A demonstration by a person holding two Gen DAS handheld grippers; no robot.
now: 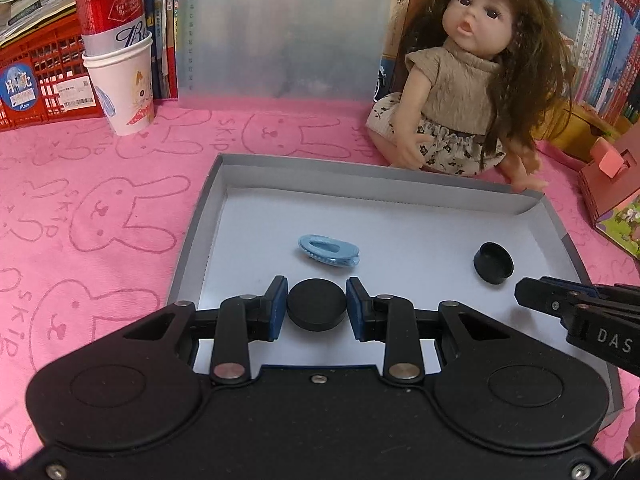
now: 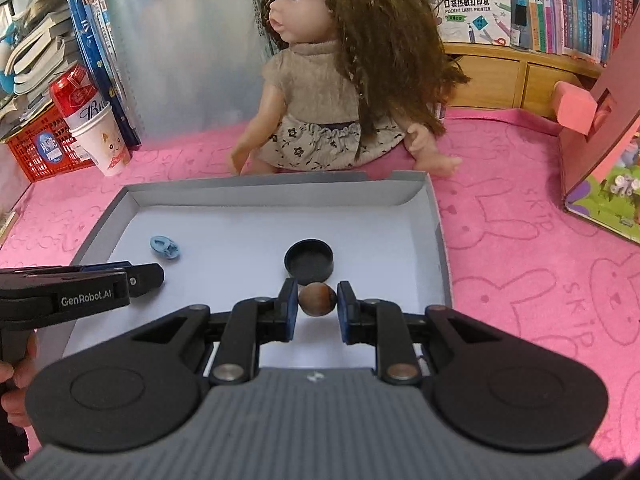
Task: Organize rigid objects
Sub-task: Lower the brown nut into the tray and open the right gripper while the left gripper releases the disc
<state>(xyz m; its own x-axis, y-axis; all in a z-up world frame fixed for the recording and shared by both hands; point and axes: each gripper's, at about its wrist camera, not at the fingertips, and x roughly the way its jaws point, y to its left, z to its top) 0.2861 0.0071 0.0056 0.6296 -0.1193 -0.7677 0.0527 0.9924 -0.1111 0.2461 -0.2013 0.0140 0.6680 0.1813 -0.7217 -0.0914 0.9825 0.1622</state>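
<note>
A shallow grey cardboard box tray (image 1: 200, 216) (image 2: 436, 216) lies on the pink cloth. My left gripper (image 1: 317, 304) is shut on a flat black round disc (image 1: 316, 303) just above the tray's near part. My right gripper (image 2: 317, 300) is shut on a small brown ball (image 2: 317, 299), held over the tray close to an upturned black round cap (image 2: 309, 261) (image 1: 493, 263). A light blue hair clip (image 1: 328, 253) (image 2: 164, 247) lies on the tray floor. The right gripper's fingers (image 1: 536, 294) show at the right edge of the left wrist view; the left gripper's fingers (image 2: 144, 274) show at the left of the right wrist view.
A doll (image 1: 460, 92) (image 2: 336, 80) sits right behind the tray. A paper cup (image 1: 120, 88) holding a red can (image 1: 110, 4) stands back left by a red crate (image 1: 36, 80). Books and a translucent panel (image 1: 280, 28) line the back. A pink cardboard house (image 2: 600, 140) stands at right.
</note>
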